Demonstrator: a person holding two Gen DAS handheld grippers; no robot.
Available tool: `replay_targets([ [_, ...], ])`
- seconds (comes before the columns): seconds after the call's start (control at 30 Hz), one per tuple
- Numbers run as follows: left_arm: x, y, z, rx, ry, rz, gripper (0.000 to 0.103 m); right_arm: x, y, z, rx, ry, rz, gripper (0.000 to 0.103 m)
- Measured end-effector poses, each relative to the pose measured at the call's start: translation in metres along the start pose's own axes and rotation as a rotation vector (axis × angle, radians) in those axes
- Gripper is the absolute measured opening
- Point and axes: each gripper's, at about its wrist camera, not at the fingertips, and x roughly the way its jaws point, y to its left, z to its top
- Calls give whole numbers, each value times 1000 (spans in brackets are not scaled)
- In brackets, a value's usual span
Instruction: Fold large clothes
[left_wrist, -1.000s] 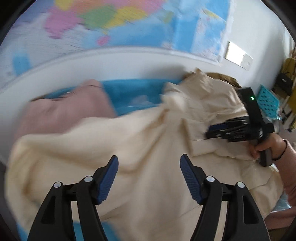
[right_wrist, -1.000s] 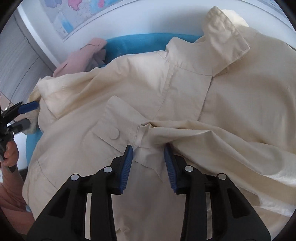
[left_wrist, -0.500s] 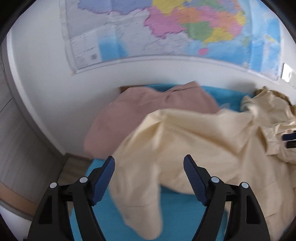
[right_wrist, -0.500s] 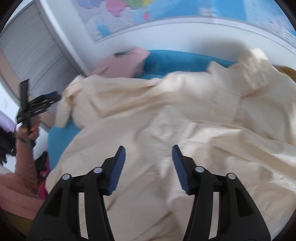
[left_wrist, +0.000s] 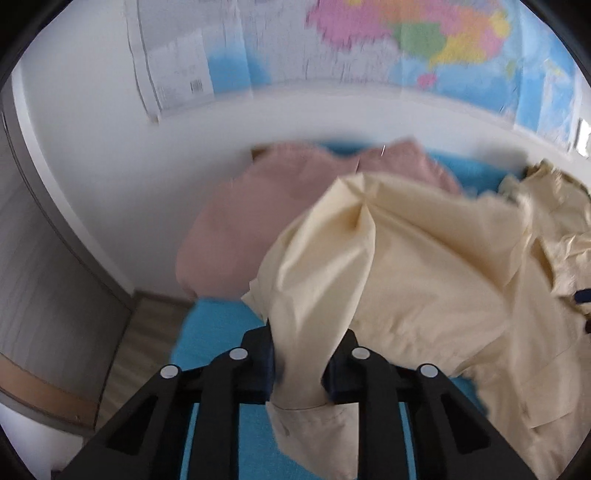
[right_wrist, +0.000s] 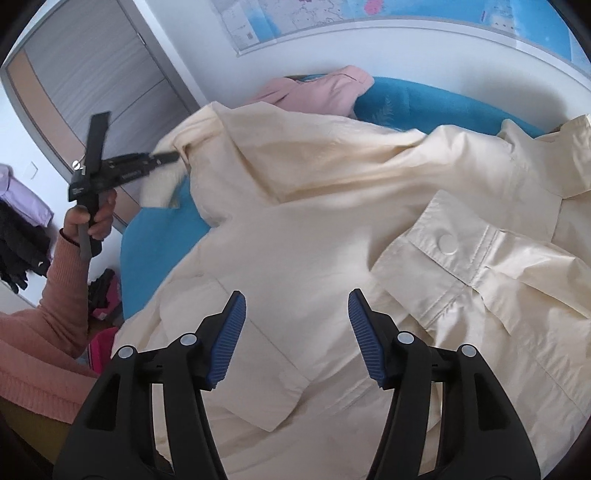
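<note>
A cream jacket (right_wrist: 332, 229) is spread over the blue-covered desk (right_wrist: 155, 243). Its sleeve (left_wrist: 317, 295) is pinched in the left tongs (left_wrist: 299, 365); the right tongs (right_wrist: 295, 332) are held wide above it. The sleeve should be carried across the body flat, the cloth kept taut and the pinch firm.

Lighting: soft, even daylight. Left wrist view: motion blur smearing the wall map (left_wrist: 369, 55). Both views: fisheye bending straight edges, black vignette ringing the corners.

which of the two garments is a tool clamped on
The cream cotton jacket: the left tool is shut on its sleeve. The pink garment lies behind, untouched; the right tool hovers open.
</note>
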Motion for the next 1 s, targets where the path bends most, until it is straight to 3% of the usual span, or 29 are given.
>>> replay_targets([
  [0.17,-82,-22,27,81,-175,-126,19,-18,2,5,2,-63,34,57],
  [0.33,-140,-87,38,280,-251,-261,21,-40,3,5,2,-134,101,62],
  [0.43,-156,-133,31,403,-273,-322,23,-44,-8,2,63,-154,173,62],
  [0.53,-165,-164,15,491,-293,-334,24,-36,-23,3,135,-143,223,63],
  [0.6,-169,-176,7,512,-284,-342,24,-19,-37,4,235,-107,326,64],
  [0.87,-181,-161,-15,450,-254,-282,26,65,-73,25,556,16,559,63],
  [0.9,-181,-156,-16,443,-248,-278,26,72,-71,29,556,19,591,58],
  [0.97,-181,-151,-21,428,-231,-269,26,75,-66,36,548,16,620,8],
  [1.0,-180,-149,-22,426,-225,-267,27,74,-61,45,519,11,623,6],
])
